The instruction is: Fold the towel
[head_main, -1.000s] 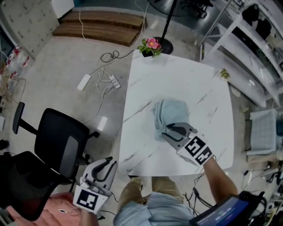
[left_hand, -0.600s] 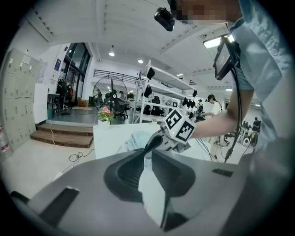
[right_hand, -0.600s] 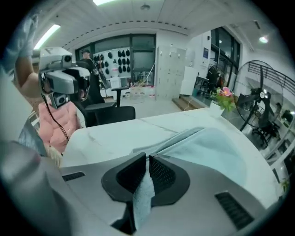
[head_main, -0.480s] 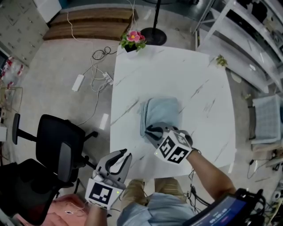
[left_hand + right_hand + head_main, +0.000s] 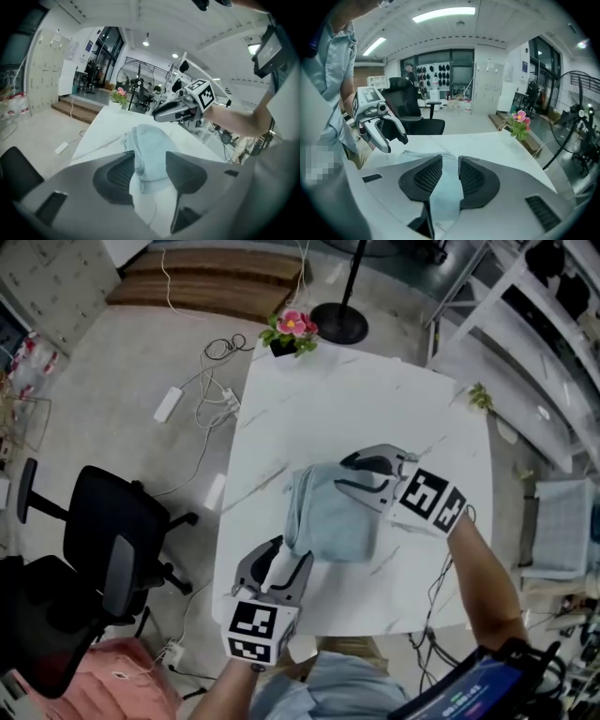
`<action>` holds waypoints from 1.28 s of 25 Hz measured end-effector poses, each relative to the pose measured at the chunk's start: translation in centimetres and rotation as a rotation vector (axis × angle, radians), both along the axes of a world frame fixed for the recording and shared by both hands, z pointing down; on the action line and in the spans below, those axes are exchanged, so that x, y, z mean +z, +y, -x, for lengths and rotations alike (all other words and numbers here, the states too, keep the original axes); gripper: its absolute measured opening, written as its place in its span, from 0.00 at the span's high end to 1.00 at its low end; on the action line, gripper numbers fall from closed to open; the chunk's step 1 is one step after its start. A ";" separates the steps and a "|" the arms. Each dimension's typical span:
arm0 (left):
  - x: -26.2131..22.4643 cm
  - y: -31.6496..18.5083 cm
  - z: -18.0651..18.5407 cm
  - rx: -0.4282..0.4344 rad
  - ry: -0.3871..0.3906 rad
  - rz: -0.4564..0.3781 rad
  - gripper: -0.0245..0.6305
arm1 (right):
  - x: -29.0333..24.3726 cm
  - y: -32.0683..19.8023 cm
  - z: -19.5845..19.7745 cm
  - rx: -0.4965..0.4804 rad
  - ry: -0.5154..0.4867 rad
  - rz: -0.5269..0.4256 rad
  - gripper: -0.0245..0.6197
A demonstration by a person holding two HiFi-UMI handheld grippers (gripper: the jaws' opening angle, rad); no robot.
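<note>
A light blue towel lies partly folded on the white marble table. My left gripper is at the towel's near left corner. Its jaws have just been opening and stand apart, with the towel's edge showing between them, not pinched. My right gripper hovers over the towel's far right edge. Its jaws have also just been opening, and a narrow gap shows towel below it. In the left gripper view the right gripper is beyond the towel. The right gripper view shows the left gripper at the left.
A pot of pink flowers stands on the table's far left corner. A black office chair is on the floor at the left, with a power strip and cables behind it. White shelving runs along the right.
My left gripper has come up from beside the table to the towel's near corner and opened. My right gripper has moved from the towel's near edge to its far right side and opened.
</note>
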State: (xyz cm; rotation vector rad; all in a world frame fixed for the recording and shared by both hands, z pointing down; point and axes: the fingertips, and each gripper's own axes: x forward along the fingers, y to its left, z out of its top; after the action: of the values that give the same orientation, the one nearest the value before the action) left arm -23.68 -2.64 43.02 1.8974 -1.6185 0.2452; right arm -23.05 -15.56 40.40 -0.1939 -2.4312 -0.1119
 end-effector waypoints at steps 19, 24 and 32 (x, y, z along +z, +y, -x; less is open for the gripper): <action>3.5 0.4 0.3 -0.232 0.136 0.173 0.81 | 2.1 0.6 5.7 -0.346 -0.083 0.049 0.88; 5.1 1.4 0.5 -0.270 0.168 0.221 0.81 | 7.3 2.2 8.1 -0.422 0.060 0.004 0.88; 6.8 1.7 1.3 -0.283 0.190 0.236 0.80 | 9.9 2.6 8.8 -0.417 0.140 0.018 0.88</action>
State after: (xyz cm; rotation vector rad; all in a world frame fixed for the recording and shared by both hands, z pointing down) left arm -24.99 -0.99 49.87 1.4505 -1.6264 0.1258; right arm -31.81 -12.91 50.31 -0.6914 -2.2214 -0.2528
